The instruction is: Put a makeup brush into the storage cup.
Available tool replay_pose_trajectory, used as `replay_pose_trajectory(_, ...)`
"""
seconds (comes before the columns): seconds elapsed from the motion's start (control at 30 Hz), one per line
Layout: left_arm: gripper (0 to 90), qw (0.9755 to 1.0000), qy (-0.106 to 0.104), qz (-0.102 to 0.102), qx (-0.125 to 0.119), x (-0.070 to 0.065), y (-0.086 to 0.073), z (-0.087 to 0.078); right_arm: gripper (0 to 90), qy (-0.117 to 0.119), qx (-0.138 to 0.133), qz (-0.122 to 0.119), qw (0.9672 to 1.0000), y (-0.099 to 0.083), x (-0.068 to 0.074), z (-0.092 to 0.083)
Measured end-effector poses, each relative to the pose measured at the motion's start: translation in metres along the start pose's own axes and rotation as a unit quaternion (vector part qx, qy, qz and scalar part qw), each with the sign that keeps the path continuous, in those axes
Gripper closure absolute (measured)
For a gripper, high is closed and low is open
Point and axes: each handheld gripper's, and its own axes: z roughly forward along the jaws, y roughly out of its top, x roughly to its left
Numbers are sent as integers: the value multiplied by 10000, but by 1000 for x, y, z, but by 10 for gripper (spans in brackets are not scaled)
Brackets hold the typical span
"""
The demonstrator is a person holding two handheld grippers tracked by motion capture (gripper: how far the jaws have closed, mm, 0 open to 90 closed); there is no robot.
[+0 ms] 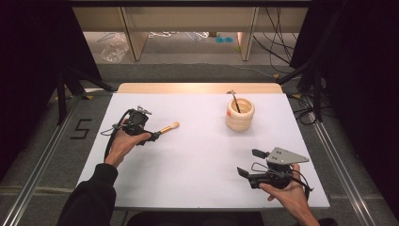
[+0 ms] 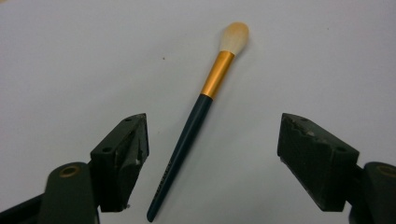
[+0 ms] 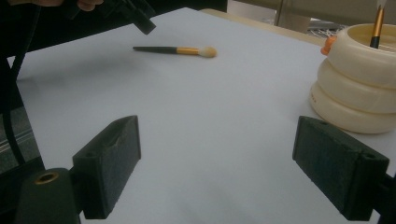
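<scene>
The brush (image 2: pixel 201 109) lies flat on the white table (image 1: pixel 202 160), between the wide-open jaws of the left gripper (image 2: pixel 212 158) (nothing pinched yet). I think this is the grabbing step. Next, squeeze the dark handle and lift it toward the cup (image 1: pixel 240 114).

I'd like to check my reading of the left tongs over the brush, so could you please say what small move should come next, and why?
Probably lower the left tongs and close on the brush: its dark handle lies flat on the table between the open jaws, not yet touched.
</scene>
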Motion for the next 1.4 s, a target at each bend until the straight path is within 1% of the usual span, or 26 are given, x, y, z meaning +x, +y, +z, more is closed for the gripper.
replay_pose_trajectory(0.03, 257, 9999, -24, 27, 97, 1, 2, 0, 163, -12, -18, -27, 10000, 0, 0, 0)
replay_pose_trajectory(0.07, 265, 10000, -15, 32, 92, 1, 4, 2, 163, -12, -30, -23, 10000, 0, 0, 0)
replay_pose_trajectory(0.1, 266, 9999, -78, -10, 117, 3, 5, 3, 163, -12, -30, -24, 10000, 0, -1, 0)
replay_pose_trajectory(0.13, 265, 9999, -101, 0, 132, 3, 6, 5, 163, -12, -30, -23, 10000, 0, -1, 0)
replay_pose_trajectory(0.17, 264, 9996, -108, 43, 240, 4, 6, 6, 163, -10, -30, -22, 10000, 0, -1, 0)
replay_pose_trajectory(0.23, 266, 9993, -47, 105, 349, 4, 5, 10, 163, -7, -32, -24, 10000, 0, -1, 0)
replay_pose_trajectory(0.27, 265, 9988, -18, 175, 448, 4, 5, 11, 163, -5, -29, -20, 10000, 0, 0, 0)
replay_pose_trajectory(0.37, 265, 9987, -15, 149, 495, 4, 4, 14, 163, 1, -10, -24, 10000, 0, -1, 0)
replay_pose_trajectory(0.47, 267, 9983, -54, 194, 549, 6, 4, 15, 163, 1, -31, -30, 10000, 0, 0, 1)
replay_pose_trajectory(0.53, 269, 9982, -37, 180, 566, 6, 5, 16, 163, 3, -35, -34, 10000, 0, 0, 1)
replay_pose_trajectory(0.57, 272, 9981, 19, 197, 581, 6, 6, 16, 163, 5, -37, -36, 10000, 0, 0, 1)
replay_pose_trajectory(0.6, 272, 9976, 86, 275, 626, 6, 7, 15, 163, 4, -38, -40, 10000, 0, 0, 1)
replay_pose_trajectory(0.63, 277, 9977, 65, 286, 616, 6, 9, 14, 163, 5, -38, -39, 10000, 0, 0, 1)
replay_pose_trajectory(0.7, 277, 9982, 19, 238, 549, 6, 13, 12, 163, 5, -39, -38, 10000, 0, 0, 1)
replay_pose_trajectory(0.73, 278, 9981, 23, 271, 560, 7, 15, 12, 163, 6, -17, -38, 10000, 0, -1, 0)
replay_pose_trajectory(0.77, 279, 9982, 11, 202, 558, 7, 15, 14, 163, 11, -17, -32, 10000, 0, -1, 0)
replay_pose_trajectory(0.83, 280, 9973, 19, 278, 679, 8, 16, 19, 163, 11, -38, -35, 10000, 0, 0, 1)
replay_pose_trajectory(0.9, 283, 9971, -4, 255, 721, 7, 16, 24, 163, 15, -41, -34, 10000, 0, -1, 1)
replay_pose_trajectory(0.93, 283, 9965, -23, 303, 774, 7, 17, 25, 163, 20, -19, -35, 10000, 0, -1, 0)
replay_pose_trajectory(1.03, 288, 9963, 0, 300, 810, 8, 19, 28, 163, 7, -45, -27, 10000, 0, -1, 1)
replay_pose_trajectory(1.07, 289, 9962, 23, 316, 816, 9, 20, 28, 163, 45, -104, -22, 9999, 0, -1, 2)
replay_pose_trajectory(1.13, 294, 9959, 13, 335, 840, 11, 22, 28, 163, 48, -54, -25, 10000, 0, -1, 1)
replay_pose_trajectory(1.27, 310, 9959, -26, 291, 859, 16, 24, 28, 164, 61, -100, -13, 9999, 0, 0, 2)
replay_pose_trajectory(1.3, 314, 9958, -10, 246, 876, 17, 23, 29, 164, 4, 14, -31, 10000, 0, 0, 1)
replay_pose_trajectory(1.37, 325, 9953, -17, 226, 937, 20, 22, 32, 164, 59, 9, -17, 10000, 0, 0, 1)
replay_pose_trajectory(1.4, 326, 9948, -38, 270, 980, 21, 22, 33, 164, 50, 10, -25, 10000, 0, 0, 2)
